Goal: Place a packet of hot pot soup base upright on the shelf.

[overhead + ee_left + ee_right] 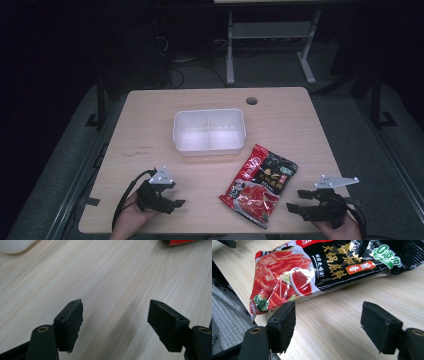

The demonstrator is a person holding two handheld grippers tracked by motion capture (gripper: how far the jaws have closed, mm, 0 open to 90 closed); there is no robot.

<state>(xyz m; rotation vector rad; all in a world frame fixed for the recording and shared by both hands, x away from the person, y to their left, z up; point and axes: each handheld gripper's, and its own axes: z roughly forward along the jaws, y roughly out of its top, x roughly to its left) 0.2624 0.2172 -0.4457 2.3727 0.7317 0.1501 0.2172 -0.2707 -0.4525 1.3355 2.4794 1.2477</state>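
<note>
While the white divided tub (209, 131) sits at mid-table, take it as your landmark: the red-and-black sauce packet (261, 184) lies flat just off its near right corner, angled toward your edge of the wooden table (150, 120), close to the tub but apart from it, as far as the dim high view lets me judge.

Your left gripper (172, 205) rests low near the table's front edge, well off the tub's near left corner, your hand (131, 218) under it. Jaws spread wide, bare wood between them; the left gripper view catches the tub's rounded corner (13, 245) at top left and a sliver of the packet (186, 242) at top right.

Your right gripper (295, 200) sits beyond the packet from the tub, just beside the packet's near end. Jaws spread wide, nothing pinched; in the right gripper view the packet (317, 270) lies just ahead of the left pad (284, 325).
</note>
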